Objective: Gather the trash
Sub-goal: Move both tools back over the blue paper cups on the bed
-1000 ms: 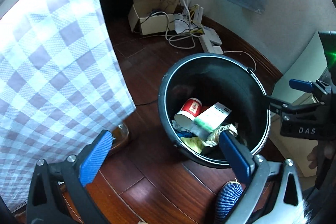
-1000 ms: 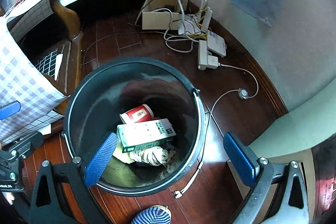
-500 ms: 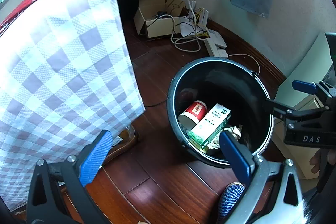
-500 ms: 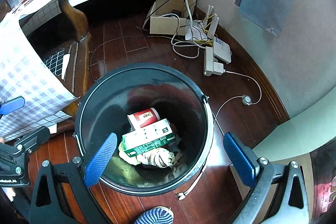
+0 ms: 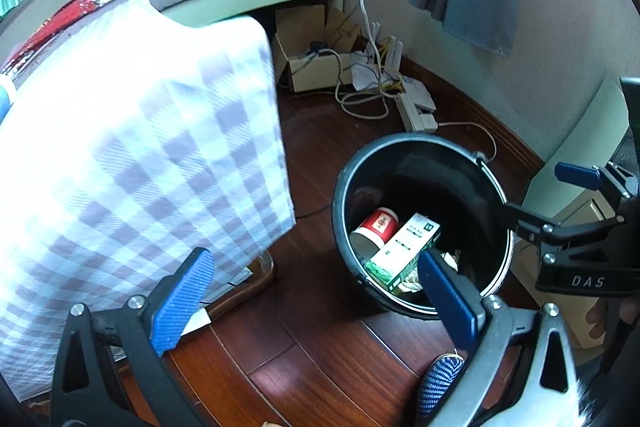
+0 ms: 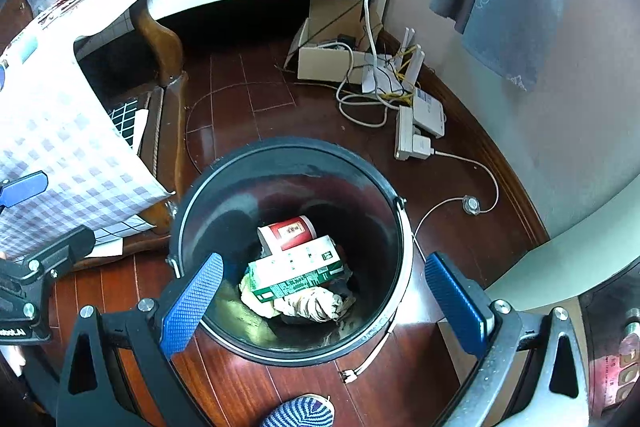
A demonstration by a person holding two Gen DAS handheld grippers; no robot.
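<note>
Down in the black bin (image 6: 288, 163) on the wooden floor (image 6: 248, 107) lies the trash: a red paper cup (image 6: 289, 233) on its side, a green-and-white carton (image 6: 296, 267) across it, crumpled paper (image 6: 312, 307) beneath. Right gripper (image 6: 324, 301) hangs above the bin, jaws wide apart, empty. Left gripper (image 5: 316, 303), beside the checked cloth (image 5: 132, 155), is spread and empty too.

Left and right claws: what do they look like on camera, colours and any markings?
The left claw and right claw match: black triangular frames with silver bolts and textured blue pads. The right one's body shows white "DAS" lettering in the left view.
</note>
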